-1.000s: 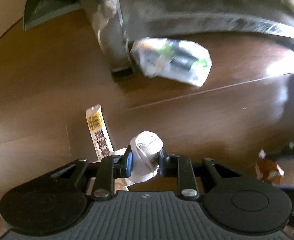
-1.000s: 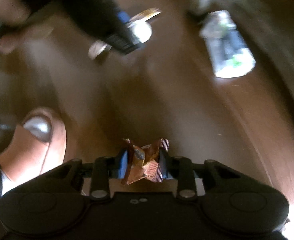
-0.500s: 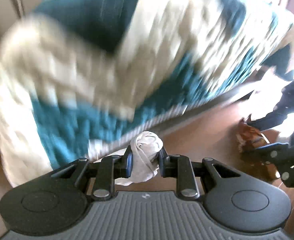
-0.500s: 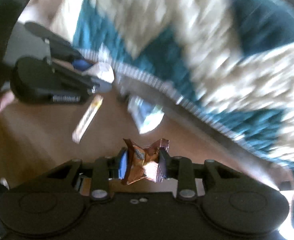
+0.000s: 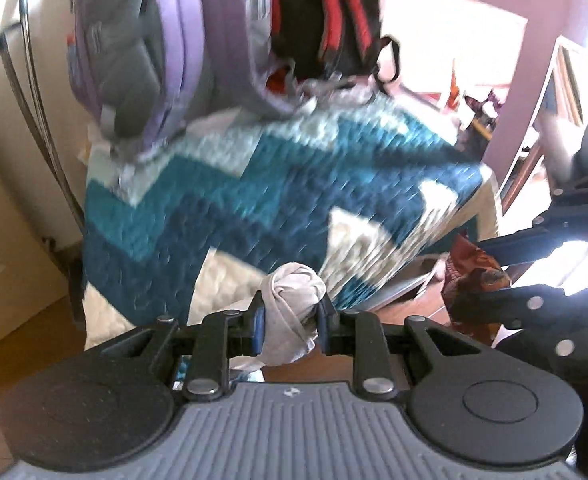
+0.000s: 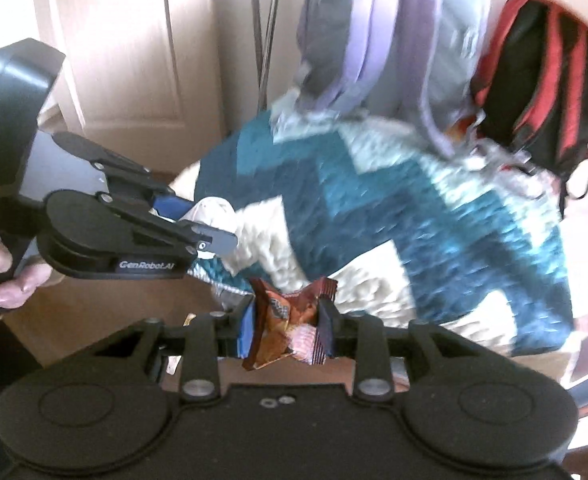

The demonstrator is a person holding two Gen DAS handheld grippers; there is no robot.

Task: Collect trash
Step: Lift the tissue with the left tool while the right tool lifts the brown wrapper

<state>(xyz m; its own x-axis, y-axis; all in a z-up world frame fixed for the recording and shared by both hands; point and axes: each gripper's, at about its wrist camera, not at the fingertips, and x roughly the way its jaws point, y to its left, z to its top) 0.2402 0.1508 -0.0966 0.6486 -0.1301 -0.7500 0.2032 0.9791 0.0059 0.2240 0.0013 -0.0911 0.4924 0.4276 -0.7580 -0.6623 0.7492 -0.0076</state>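
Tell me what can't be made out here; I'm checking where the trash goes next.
- Bin or bag for the trash: in neither view.
- Floor litter: hidden, both cameras face the blanket.
- Wrapper print: right view, crumpled and too small to read.
- Tissue lower end: left view, hidden behind the left claw.
- Backpacks: blurred, tops cut off.

A crumpled white tissue wad (image 5: pixel 292 312); a shiny orange-brown snack wrapper (image 6: pixel 288 316); a teal, navy and cream zigzag knitted blanket (image 5: pixel 262 204); a black-and-red backpack (image 5: pixel 326 16).
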